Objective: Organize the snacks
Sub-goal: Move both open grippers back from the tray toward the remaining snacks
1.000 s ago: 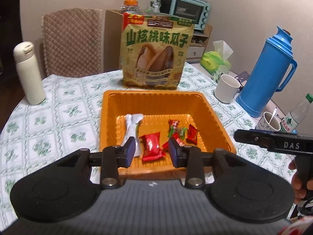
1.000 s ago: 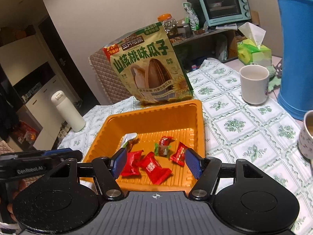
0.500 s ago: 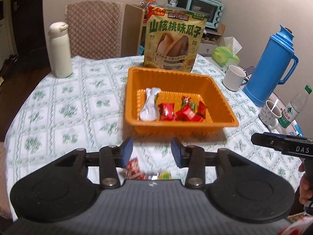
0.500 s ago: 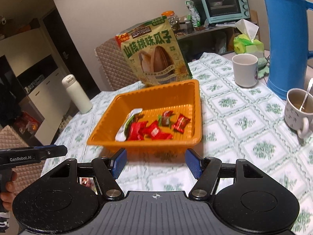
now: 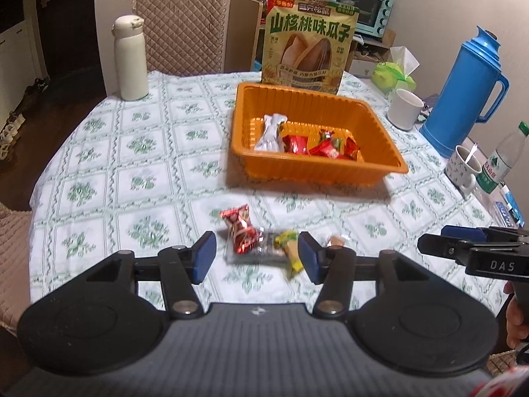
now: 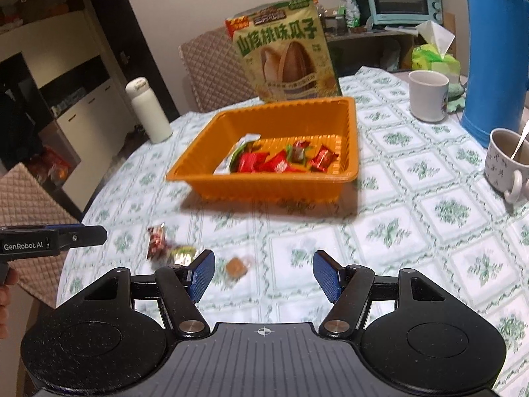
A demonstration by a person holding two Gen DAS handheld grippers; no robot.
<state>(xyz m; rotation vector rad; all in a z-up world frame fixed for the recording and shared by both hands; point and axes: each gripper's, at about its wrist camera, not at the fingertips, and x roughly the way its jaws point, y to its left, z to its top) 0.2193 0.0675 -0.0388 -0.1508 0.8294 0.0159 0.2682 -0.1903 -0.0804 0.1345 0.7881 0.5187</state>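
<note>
Both grippers have drawn back from the orange tray toward the near edge of the desk, so the tray now sits well beyond their fingers instead of right under them; the left gripper has just been widening its fingers, and they now stand about half apart with nothing pressed between the blue pads; seen between them, lying on the desk, are a red foil candy, a clear-wrapped snack and a yellow-green wrapped sweet, none of them touched by the fingers as far as the view shows; a small brown sweet in a clear wrapper lies just to the right of the right-hand pad; the right gripper keeps its fingers about half open and empty, hovering over the tablecloth; that brown sweet lies on the desk between its fingers, nearer the left pad, and is blurred; the red candy and the yellow-green sweet lie to its left; inside the tray rest a white packet and several red-wrapped candies, gathered along its near side; behind the tray stands a large bag of sunflower seeds, upright; a white flask stands far left; a blue thermos, a white cup and a mug with a spoon stand to the right.
</note>
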